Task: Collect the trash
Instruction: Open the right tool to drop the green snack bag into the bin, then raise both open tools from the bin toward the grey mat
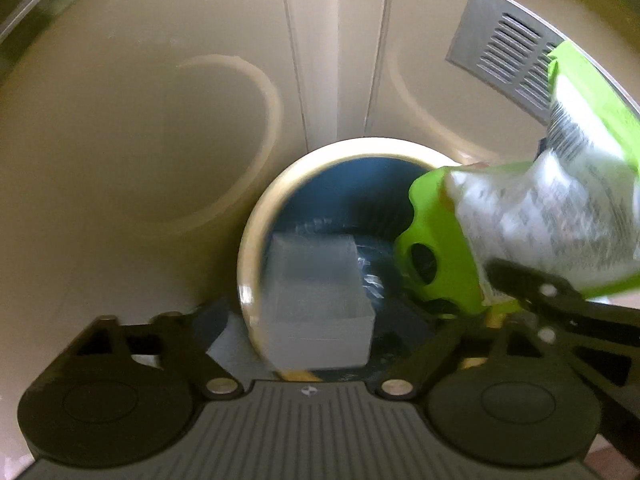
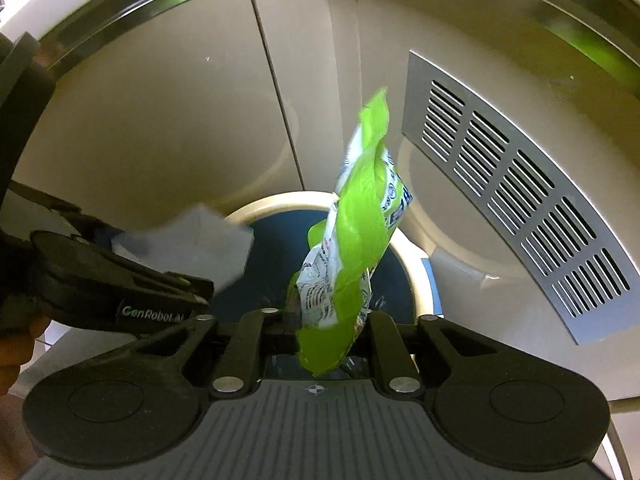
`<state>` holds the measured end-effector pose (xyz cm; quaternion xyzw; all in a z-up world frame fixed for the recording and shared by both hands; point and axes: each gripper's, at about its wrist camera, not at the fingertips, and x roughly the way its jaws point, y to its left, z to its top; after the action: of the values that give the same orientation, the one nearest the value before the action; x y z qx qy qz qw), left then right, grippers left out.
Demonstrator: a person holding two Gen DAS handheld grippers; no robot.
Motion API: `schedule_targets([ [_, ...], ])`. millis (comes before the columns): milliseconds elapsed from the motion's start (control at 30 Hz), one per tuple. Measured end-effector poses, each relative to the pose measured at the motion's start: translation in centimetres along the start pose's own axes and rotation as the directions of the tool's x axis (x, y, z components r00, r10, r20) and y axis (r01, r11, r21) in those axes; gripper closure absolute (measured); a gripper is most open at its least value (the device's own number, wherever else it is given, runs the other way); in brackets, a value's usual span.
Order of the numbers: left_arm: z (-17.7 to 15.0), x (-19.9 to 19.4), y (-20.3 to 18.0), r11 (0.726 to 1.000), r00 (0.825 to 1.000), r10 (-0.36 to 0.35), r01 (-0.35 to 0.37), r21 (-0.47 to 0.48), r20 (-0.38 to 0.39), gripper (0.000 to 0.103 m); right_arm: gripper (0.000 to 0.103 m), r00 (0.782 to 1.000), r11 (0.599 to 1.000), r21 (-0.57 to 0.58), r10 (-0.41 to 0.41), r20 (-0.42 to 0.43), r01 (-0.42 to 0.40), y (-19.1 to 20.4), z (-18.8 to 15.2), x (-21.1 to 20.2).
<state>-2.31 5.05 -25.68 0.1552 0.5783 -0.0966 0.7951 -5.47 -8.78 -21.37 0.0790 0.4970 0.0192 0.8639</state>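
A round bin with a cream rim [image 1: 256,240] and a blue liner stands right below both grippers. A blurred grey box [image 1: 316,300] hangs over the bin's mouth between the wide-spread jaws of my left gripper [image 1: 316,344], which is open, with clear gaps on both sides of the box. In the right wrist view the same grey box [image 2: 192,240] shows just past the left gripper [image 2: 204,292]. A crumpled green and white wrapper [image 2: 352,240] stands up between the slightly parted jaws of my right gripper [image 2: 326,320], above the bin's rim [image 2: 280,202].
Beige cabinet doors with round recesses rise behind the bin. A metal vent grille [image 2: 520,208] is set into the right-hand door, and the left wrist view shows this grille [image 1: 504,52] too. A person's hand [image 2: 16,352] shows at the left edge.
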Motion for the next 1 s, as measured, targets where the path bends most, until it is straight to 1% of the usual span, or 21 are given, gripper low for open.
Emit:
schedule_targets([
  [33, -0.1, -0.1, 0.2, 1.000, 1.000, 0.015, -0.015, 0.003, 0.006, 0.004, 0.052, 1.000, 1.000, 0.002, -0.012, -0.008, 0.012, -0.1, 0.1, 0.0],
  [67, -0.2, -0.1, 0.4, 1.000, 1.000, 0.021, -0.021, 0.003, 0.004, 0.000, 0.043, 1.000, 1.000, 0.006, -0.020, -0.009, 0.020, -0.2, 0.1, -0.2],
  [167, -0.8, -0.5, 1.2, 1.000, 1.000, 0.003, -0.003, -0.008, -0.011, 0.000, 0.033, 1.000, 1.000, 0.005, -0.013, 0.001, 0.013, -0.3, 0.0, -0.9],
  [233, -1.5, -0.9, 1.5, 1.000, 1.000, 0.003, -0.003, -0.004, -0.013, 0.000, 0.033, 1.000, 1.000, -0.012, -0.018, 0.011, 0.018, -0.1, -0.1, -1.5],
  [367, -3.3, -2.8, 1.7, 1.000, 1.000, 0.013, -0.013, 0.023, 0.019, 0.000, 0.033, 0.999, 0.999, -0.044, -0.015, 0.035, 0.017, 0.4, -0.3, -3.1],
  [533, -5.5, -6.6, 2.4, 1.000, 0.997, 0.000, -0.001, 0.008, 0.072, 0.000, 0.032, 0.997, 0.997, -0.073, -0.010, 0.080, 0.016, 1.1, -0.7, -6.0],
  [633, -6.5, -8.9, 3.3, 1.000, 0.993, 0.008, -0.006, -0.011, 0.116, 0.000, 0.031, 0.993, 0.997, -0.074, -0.016, 0.118, 0.024, 1.0, -1.2, -8.3],
  [733, -7.2, -11.0, 4.1, 1.000, 0.986, 0.022, -0.019, -0.020, 0.165, 0.000, 0.029, 0.987, 0.997, -0.064, -0.022, 0.162, 0.033, 0.7, -2.3, -10.2],
  [867, -8.2, -14.4, 4.9, 0.999, 0.970, 0.039, -0.029, -0.044, 0.242, 0.000, 0.025, 0.976, 0.997, -0.054, -0.036, 0.214, 0.049, 0.6, -3.8, -12.6],
  [1000, -9.5, -17.2, 5.3, 0.997, 0.953, 0.044, -0.025, -0.067, 0.301, 0.000, 0.023, 0.968, 0.997, -0.046, -0.046, 0.248, 0.059, 0.5, -4.9, -13.9],
])
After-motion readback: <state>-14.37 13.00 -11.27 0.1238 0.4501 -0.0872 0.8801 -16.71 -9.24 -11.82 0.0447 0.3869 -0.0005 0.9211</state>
